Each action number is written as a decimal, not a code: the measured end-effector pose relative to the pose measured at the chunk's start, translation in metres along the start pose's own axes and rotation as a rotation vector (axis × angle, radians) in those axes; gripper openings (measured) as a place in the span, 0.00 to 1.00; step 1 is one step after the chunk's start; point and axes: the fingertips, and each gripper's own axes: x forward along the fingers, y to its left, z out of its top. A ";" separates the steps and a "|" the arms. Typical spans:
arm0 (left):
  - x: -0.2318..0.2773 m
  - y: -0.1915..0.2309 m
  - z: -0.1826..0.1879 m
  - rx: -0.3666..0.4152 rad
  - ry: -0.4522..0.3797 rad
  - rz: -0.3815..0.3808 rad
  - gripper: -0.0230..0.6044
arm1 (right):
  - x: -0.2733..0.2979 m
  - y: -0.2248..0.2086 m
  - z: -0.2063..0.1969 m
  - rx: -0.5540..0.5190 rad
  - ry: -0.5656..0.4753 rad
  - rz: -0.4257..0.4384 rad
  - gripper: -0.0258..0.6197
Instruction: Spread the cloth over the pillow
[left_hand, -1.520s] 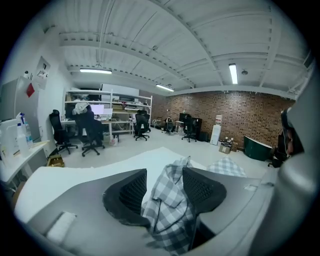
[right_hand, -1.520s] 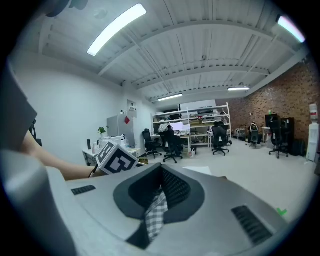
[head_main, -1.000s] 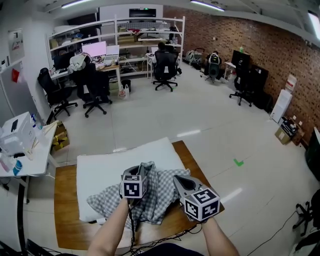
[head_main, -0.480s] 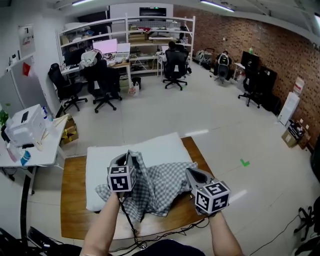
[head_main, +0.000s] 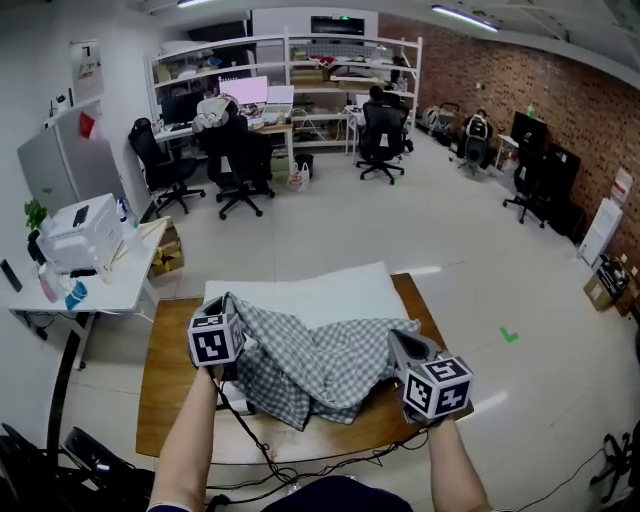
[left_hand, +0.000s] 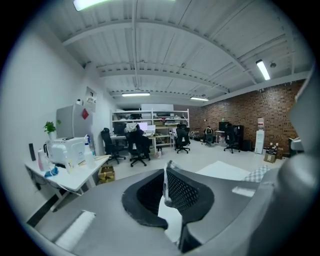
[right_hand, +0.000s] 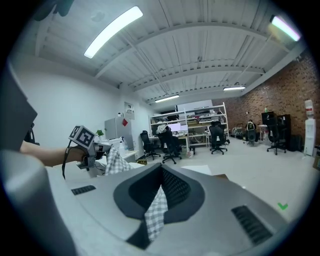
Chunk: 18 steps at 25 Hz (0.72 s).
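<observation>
- The left hand-held gripper (head_main: 226, 308), at lower left, was clamped on an edge of the grey-and-white checked cloth (head_main: 320, 360).
- The right hand-held gripper (head_main: 397, 340) pinched another edge.
- The cloth sagged between them over the white rectangular pillow (head_main: 310, 292) on the brown wooden table (head_main: 160, 400).

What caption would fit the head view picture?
Left claw and right claw pinch the checked cloth, partly draped over the white pillow on a table.

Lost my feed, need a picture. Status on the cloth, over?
Left tongs shut on cloth, right tongs too. Cloth bunched, drawn between them over pillow; pillow's far part bare. No obstruction seen.
</observation>
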 end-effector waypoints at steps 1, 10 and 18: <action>-0.003 0.010 -0.003 -0.008 0.008 0.015 0.06 | 0.002 0.003 0.000 -0.001 0.001 0.006 0.06; -0.030 0.112 -0.040 -0.082 0.092 0.174 0.06 | 0.005 0.006 -0.011 0.002 0.026 -0.004 0.06; -0.043 0.173 -0.069 -0.140 0.152 0.299 0.06 | -0.008 -0.013 -0.023 0.014 0.052 -0.056 0.06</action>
